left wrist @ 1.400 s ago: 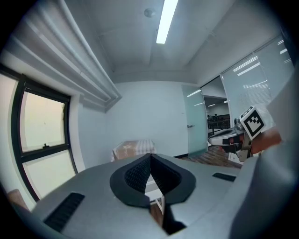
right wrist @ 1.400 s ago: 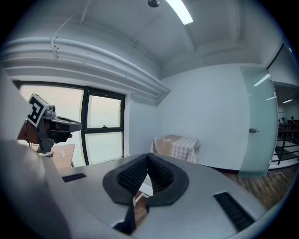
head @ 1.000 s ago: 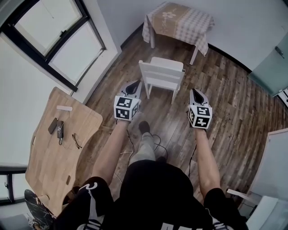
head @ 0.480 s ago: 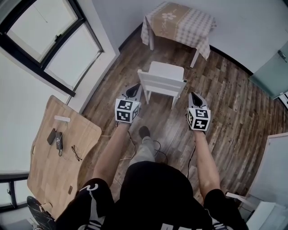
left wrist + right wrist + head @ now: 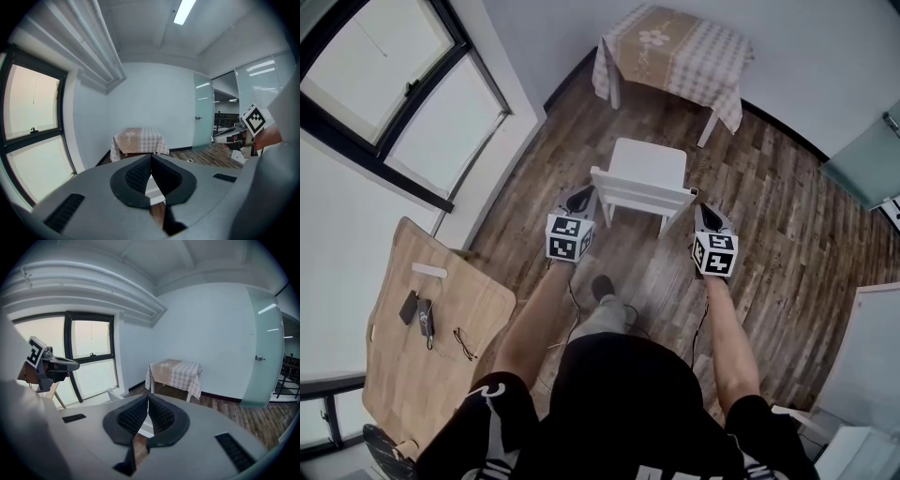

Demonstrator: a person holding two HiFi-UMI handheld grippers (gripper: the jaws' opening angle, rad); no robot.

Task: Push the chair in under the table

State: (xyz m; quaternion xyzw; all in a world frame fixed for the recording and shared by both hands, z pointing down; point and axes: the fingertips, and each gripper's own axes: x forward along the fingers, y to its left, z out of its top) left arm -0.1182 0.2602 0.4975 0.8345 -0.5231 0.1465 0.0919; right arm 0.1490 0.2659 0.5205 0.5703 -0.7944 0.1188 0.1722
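**White chair stands clear of the cloth-covered surface**

White and wooden, the chair (image 5: pixel 642 178) sits at the upper centre of the head view on a plank floor (image 5: pixel 769 234). Its backrest faces the lower edge of the frame and its seat faces the top. Above it, at the top of the frame, is the surface (image 5: pixel 712 56) under a beige checked cloth. It is apart from the chair, with bare floor between them.

The left tongs (image 5: pixel 581 197) point up the frame with their tip just beside the left end of the backrest. The right tongs (image 5: pixel 705 214) sit likewise at the right end. Whether either tip touches the chair cannot be told.

In the left gripper view the left tongs (image 5: pixel 151 157) are closed pad to pad with nothing between them. The right gripper view shows the right tongs (image 5: pixel 147 397) closed and empty too. Both views look towards the surface (image 5: pixel 138 140) (image 5: pixel 176 373) against the far wall.

At the lower left of the head view is a light wooden desk (image 5: pixel 403 366) with a few small items on it. A dark-framed window (image 5: pixel 403 94) fills the upper left.
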